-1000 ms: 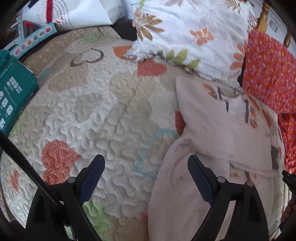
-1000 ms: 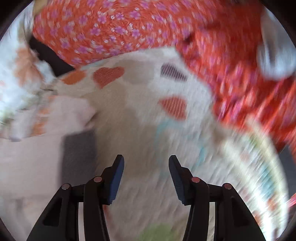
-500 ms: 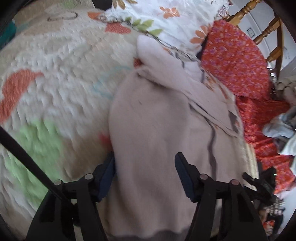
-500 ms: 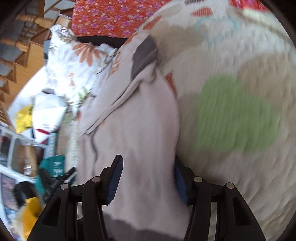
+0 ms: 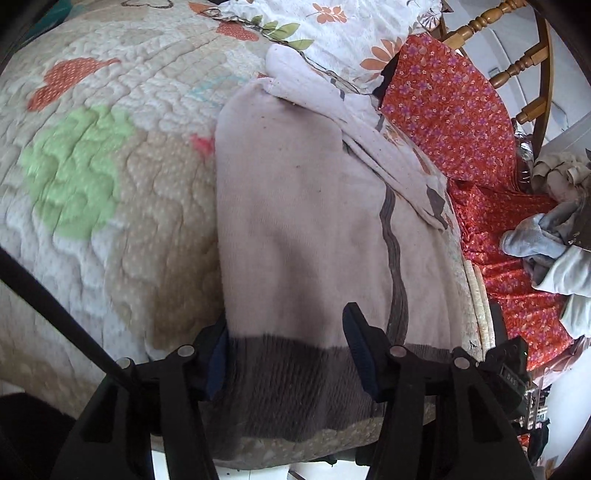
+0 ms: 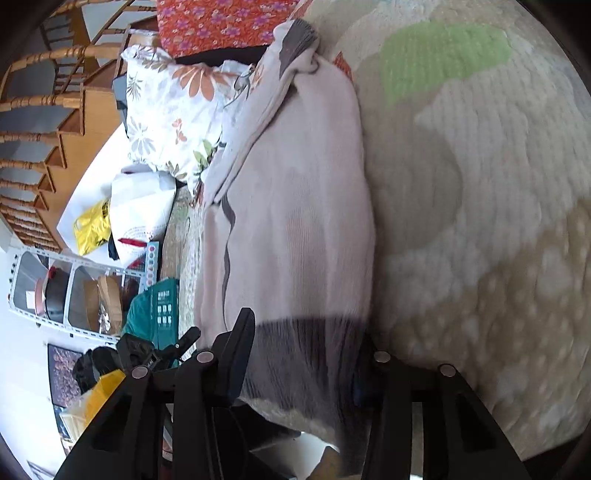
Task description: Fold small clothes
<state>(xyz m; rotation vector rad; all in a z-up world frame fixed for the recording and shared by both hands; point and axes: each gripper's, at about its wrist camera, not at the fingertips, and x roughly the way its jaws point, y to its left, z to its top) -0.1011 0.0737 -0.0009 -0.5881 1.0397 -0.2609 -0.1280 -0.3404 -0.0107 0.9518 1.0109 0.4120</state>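
While the pale pink knitted garment with a dark grey ribbed hem (image 5: 303, 221) is lying flat along the near edge of the quilted bedspread with orange hearts and a green patch (image 5: 92, 177), I am bringing both of my tools to its hem. My left gripper (image 5: 286, 356) is straddling one end of the grey band: its left finger is sitting at the garment's side edge, partly under the cloth, and its right finger is resting on top of the band. The jaws have just been closing and are standing about half apart with the hem between them; I cannot tell whether the pads are pressing yet. My right gripper (image 6: 301, 360) is straddling the other end of the same band, one finger above the cloth and the other hidden at its edge. Its jaws have likewise just been closing, with hem fabric between them, and a firm grip is not discernible. The garment's far end is touching a white pillow printed with orange flowers and green leaves (image 5: 343, 29), which is lying beside an orange floral cloth (image 5: 450, 110) toward the far edge.
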